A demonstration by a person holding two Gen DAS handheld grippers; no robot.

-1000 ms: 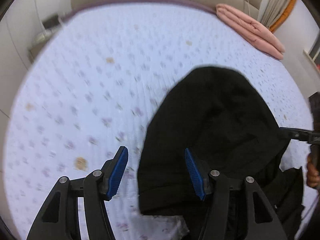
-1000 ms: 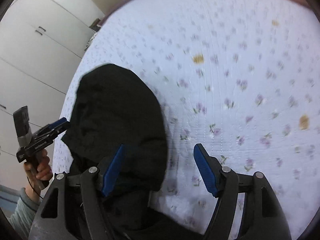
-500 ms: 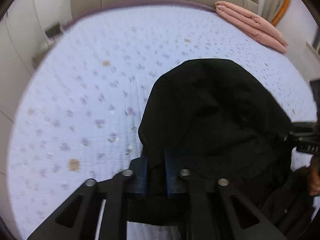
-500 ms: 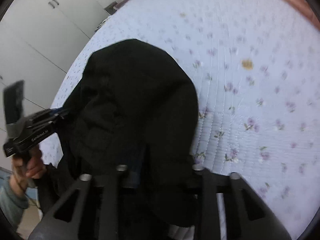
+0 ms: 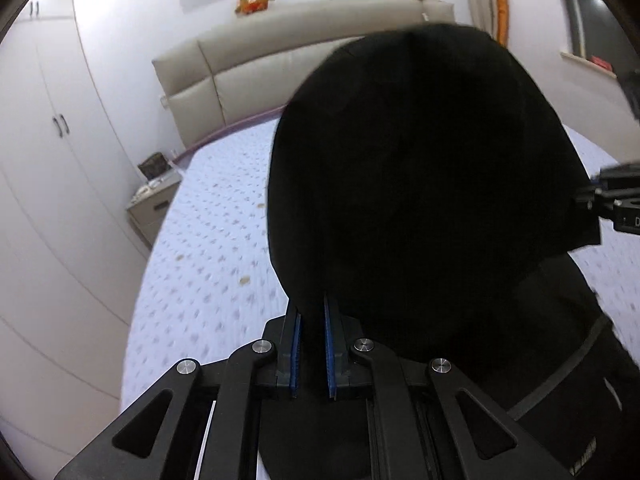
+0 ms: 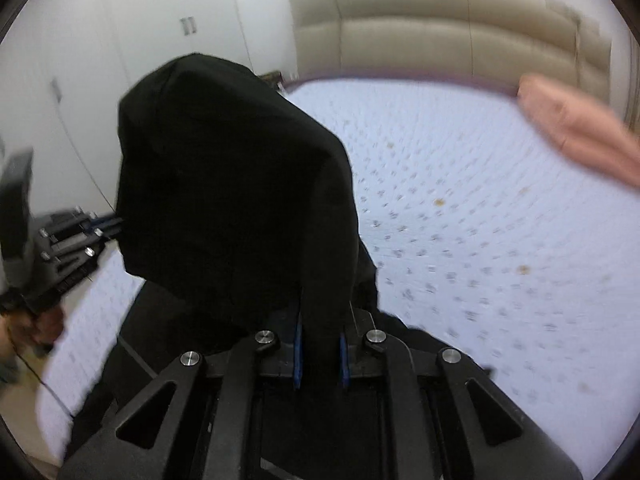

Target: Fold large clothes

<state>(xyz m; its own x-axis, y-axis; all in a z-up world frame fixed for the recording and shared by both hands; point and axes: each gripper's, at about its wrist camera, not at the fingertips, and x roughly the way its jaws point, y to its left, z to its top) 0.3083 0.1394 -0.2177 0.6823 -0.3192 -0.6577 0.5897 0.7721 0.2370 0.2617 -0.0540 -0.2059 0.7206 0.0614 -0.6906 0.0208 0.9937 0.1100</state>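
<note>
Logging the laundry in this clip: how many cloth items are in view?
2. A black hooded garment is held up over the bed by both closed grippers; a folded pink cloth lies near the headboard. Others may be hidden behind the garment.

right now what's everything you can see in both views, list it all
black hooded garment: 1, black, lifted over the bed, gripped at both sides
bed sheet: 1, pale with small flower print, covering the bed
headboard: 1, beige, padded, at the bed's far end
pink folded cloth: 1, pink, far right corner of bed
wardrobe: 1, white, left wall
nightstand: 1, beige, beside bed
left gripper: black, blue pads, shut on garment
right gripper: black, blue pads, shut on garment
</note>
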